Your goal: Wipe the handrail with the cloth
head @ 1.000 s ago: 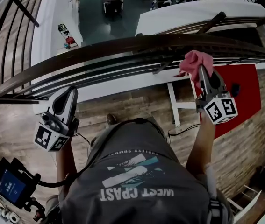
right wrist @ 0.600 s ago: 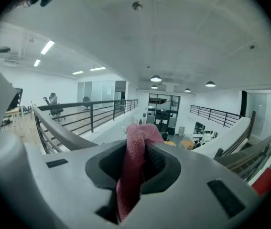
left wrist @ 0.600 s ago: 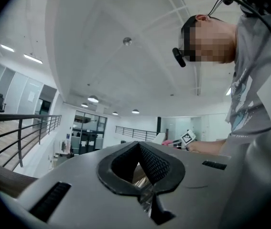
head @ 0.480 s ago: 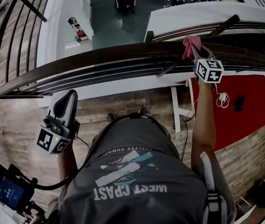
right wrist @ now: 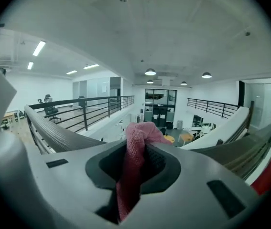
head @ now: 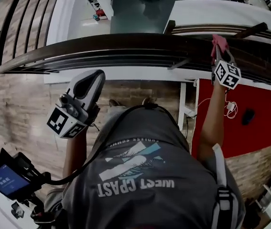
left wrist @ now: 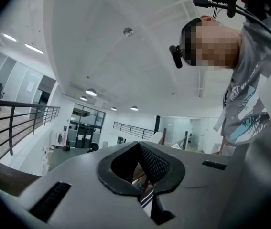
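- Upper right, our right gripper's (head: 219,52) jaws pinch the pink cloth (head: 217,41) at the dark handrail (head: 125,42)
- Left gripper's (head: 96,76) jaws pressed together, empty
- Our shirt (head: 140,175) reads "WEST COAST"

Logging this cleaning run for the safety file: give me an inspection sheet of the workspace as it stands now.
Surface: handrail, dark, curved, bare.
Job's things: pink cloth, bunched, at the handrail's right stretch.
Clutter: nothing seen.
Grippers: right gripper shut on the cloth; left gripper shut, empty, short of the rail.
Cables: black cable running to a screen unit; white cable on the red mat.
Surroundings: wooden floor, open lower level beyond the rail.
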`<action>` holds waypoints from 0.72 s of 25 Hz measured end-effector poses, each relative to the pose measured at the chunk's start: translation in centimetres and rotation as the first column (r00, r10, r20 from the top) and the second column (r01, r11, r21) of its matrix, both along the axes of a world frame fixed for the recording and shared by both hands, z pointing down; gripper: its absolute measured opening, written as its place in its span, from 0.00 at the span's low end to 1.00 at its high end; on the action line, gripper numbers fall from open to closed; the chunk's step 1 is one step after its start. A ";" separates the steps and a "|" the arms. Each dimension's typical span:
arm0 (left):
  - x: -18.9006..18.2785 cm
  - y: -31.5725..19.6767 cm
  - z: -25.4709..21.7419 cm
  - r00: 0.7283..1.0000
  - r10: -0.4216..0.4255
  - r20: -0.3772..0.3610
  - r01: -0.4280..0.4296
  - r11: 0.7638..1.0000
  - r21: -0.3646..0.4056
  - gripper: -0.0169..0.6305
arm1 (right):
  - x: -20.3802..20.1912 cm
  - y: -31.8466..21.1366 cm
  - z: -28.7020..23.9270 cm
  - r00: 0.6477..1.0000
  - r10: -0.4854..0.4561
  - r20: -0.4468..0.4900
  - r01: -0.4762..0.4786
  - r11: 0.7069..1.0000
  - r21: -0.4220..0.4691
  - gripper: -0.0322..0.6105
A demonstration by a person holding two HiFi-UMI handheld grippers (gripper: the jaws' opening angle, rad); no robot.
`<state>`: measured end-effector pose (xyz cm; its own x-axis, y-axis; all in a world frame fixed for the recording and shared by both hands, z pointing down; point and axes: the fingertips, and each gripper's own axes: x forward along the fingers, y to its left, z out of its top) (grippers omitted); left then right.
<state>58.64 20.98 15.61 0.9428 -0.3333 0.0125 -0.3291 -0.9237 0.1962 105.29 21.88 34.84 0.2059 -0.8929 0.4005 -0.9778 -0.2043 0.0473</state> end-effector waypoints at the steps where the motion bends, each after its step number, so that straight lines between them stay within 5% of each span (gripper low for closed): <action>1: 0.2 -0.1 0.0 1.000 0.009 0.011 -0.009 1.000 0.003 0.03 | 0.4 0.6 -0.2 1.000 0.019 0.010 -0.019 1.000 -0.004 0.13; 5: 0.2 -0.8 0.0 1.000 0.002 0.000 -0.002 1.000 -0.010 0.03 | -8.5 -3.0 -1.5 0.989 -0.146 0.036 0.147 0.989 -0.027 0.13; 7: 0.5 -0.7 0.4 1.000 -0.004 -0.003 0.003 1.000 -0.029 0.03 | -15.0 -5.7 -1.4 0.956 -0.293 -0.017 0.291 0.954 -0.078 0.13; 9: 1.3 -0.5 1.0 1.000 0.016 0.000 -0.016 0.999 -0.032 0.03 | -17.3 -6.4 -1.1 0.930 -0.366 -0.043 0.360 0.927 -0.108 0.13; 12: 1.6 -0.1 0.8 0.999 0.041 0.013 -0.042 0.999 0.008 0.03 | -13.9 -4.8 -0.7 0.950 -0.311 0.039 0.313 0.948 -0.051 0.13; 16: -0.7 0.3 -0.2 1.000 0.017 -0.003 -0.017 0.999 0.038 0.03 | -7.0 -1.2 -0.2 0.993 -0.111 0.048 0.114 0.992 -0.051 0.13; 18: -2.3 0.2 -0.2 1.000 -0.009 -0.018 0.010 0.999 0.043 0.03 | -8.1 -1.9 0.2 0.992 -0.115 0.049 0.118 0.991 -0.065 0.13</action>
<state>56.35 21.15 15.41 0.9394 -0.3423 -0.0185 -0.3349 -0.9281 0.1625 97.23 19.98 35.00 0.0826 -0.8802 0.4673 -0.9962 -0.0867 0.0128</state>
